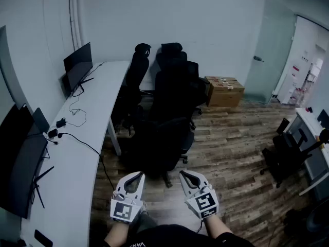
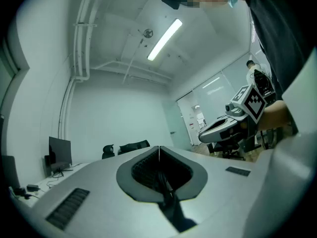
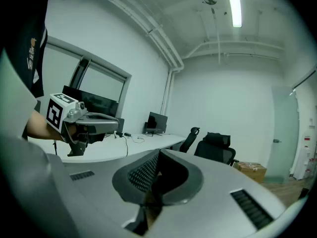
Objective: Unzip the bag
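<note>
No bag can be made out in any view. In the head view both grippers are held close to the body at the bottom edge, side by side and pointing forward over the wooden floor. My left gripper [image 1: 139,174] is shut, with nothing between its jaws. My right gripper [image 1: 183,173] is shut and empty too. The left gripper view shows its own jaws [image 2: 158,148] meeting at the tips, with the right gripper [image 2: 232,125] off to its right. The right gripper view shows its own closed jaws [image 3: 159,152], and the left gripper [image 3: 94,123] hangs to its left.
A long white desk [image 1: 97,112] runs along the left wall with monitors [image 1: 77,66] and cables. Several black office chairs [image 1: 169,112] stand just ahead of the grippers. A cardboard box [image 1: 223,90] sits by the far wall, and another chair [image 1: 285,156] stands at the right.
</note>
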Demonstrator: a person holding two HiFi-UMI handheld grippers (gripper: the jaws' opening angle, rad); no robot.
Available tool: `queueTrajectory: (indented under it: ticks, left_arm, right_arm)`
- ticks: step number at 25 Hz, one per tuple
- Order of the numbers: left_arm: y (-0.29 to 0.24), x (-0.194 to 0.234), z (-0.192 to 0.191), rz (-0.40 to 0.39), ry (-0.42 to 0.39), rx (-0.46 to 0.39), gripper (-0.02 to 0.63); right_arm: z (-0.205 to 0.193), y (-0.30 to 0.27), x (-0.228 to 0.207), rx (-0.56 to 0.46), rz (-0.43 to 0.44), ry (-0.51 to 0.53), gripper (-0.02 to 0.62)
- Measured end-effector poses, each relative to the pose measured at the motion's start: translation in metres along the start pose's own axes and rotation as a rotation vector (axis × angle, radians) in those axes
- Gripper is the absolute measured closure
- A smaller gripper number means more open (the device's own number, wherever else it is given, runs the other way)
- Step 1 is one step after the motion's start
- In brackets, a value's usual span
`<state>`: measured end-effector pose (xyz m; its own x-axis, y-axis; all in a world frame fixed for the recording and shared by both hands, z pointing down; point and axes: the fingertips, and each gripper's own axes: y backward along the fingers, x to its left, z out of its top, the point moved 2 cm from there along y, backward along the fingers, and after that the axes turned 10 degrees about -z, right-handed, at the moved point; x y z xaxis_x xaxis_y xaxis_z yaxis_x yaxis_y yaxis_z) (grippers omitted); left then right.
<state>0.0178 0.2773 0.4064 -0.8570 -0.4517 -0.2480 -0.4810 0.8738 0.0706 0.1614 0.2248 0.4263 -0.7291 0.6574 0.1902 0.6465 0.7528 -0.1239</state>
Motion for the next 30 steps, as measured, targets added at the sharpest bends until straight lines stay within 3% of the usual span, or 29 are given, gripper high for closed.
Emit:
queueTrajectory:
  ticks: [4, 7, 8, 10, 11, 14, 19, 23, 30]
  left_arm:
    - [-0.011, 0.016, -0.01, -0.025, 0.013, -0.005, 0.569]
    - [-0.025, 0.035, -0.027, -0.05, 0.029, 0.028, 0.437]
    - [-0.03, 0.041, -0.036, -0.066, 0.035, 0.053, 0.422]
    - [-0.044, 0.054, -0.052, -0.099, 0.042, 0.108, 0.406]
    - [-0.051, 0.062, -0.058, -0.112, 0.043, 0.119, 0.389]
    - [-0.073, 0.09, -0.08, -0.152, 0.039, 0.145, 0.353]
    - [-0.108, 0.146, -0.123, -0.206, 0.013, 0.188, 0.333]
    - [-0.13, 0.191, -0.16, -0.253, -0.002, 0.23, 0.321]
    - [-0.163, 0.244, -0.205, -0.361, -0.009, 0.243, 0.304]
  right_arm:
    - [-0.003, -0.024, 0.002, 0.006, 0.03, -0.036, 0.551]
    - [-0.005, -0.049, -0.001, 0.015, 0.008, -0.036, 0.541]
    - [-0.006, -0.058, -0.003, 0.019, 0.0, -0.048, 0.533]
    - [-0.008, -0.079, -0.009, 0.03, -0.02, -0.073, 0.428]
    - [-0.009, -0.09, -0.013, 0.034, -0.03, -0.081, 0.405]
    - [-0.011, -0.126, -0.02, 0.049, -0.059, -0.073, 0.397]
    - [-0.021, -0.191, -0.028, 0.098, -0.097, -0.068, 0.388]
    - [-0.031, -0.245, -0.023, 0.127, -0.121, -0.004, 0.388]
    - [-0.048, -0.316, -0.016, 0.184, -0.164, 0.038, 0.388]
